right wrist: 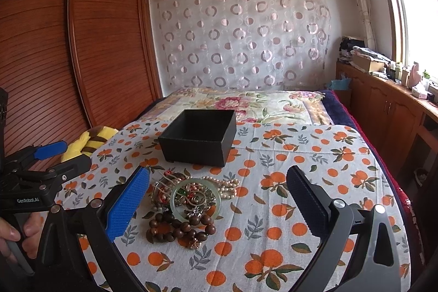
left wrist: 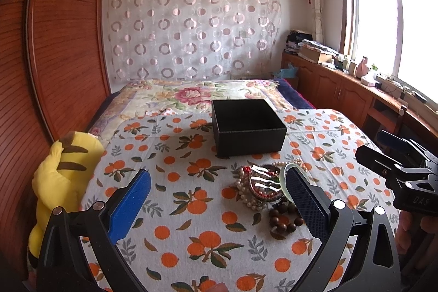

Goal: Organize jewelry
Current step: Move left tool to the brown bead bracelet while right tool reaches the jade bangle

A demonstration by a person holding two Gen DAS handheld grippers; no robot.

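Note:
A tangled jewelry pile (left wrist: pixel 262 185) (right wrist: pixel 189 196) lies on the orange-print cloth (left wrist: pixel 191 223): a pearl necklace (right wrist: pixel 224 184), a pale jade bangle (right wrist: pixel 175 205), brown wooden beads (right wrist: pixel 180 231) and a silvery bangle (left wrist: pixel 262 171). Behind it stands an open black box (left wrist: pixel 246 125) (right wrist: pixel 199 136) whose inside shows nothing. My left gripper (left wrist: pixel 217 171) is open, its right finger just over the pile's right edge. My right gripper (right wrist: pixel 219 170) is open too, with the pile by its left finger. Each gripper shows in the other's view: the right one (left wrist: pixel 369 143), the left one (right wrist: pixel 77 153).
A yellow striped plush toy (left wrist: pixel 65 168) (right wrist: pixel 90 141) lies at the cloth's left edge. A wooden wardrobe (left wrist: pixel 68 45) runs along the left. Low wooden cabinets (left wrist: pixel 342 89) with clutter line the right under the window. A floral quilt (right wrist: pixel 246 100) lies beyond the box. A hand (right wrist: pixel 16 231) holds the left gripper's handle.

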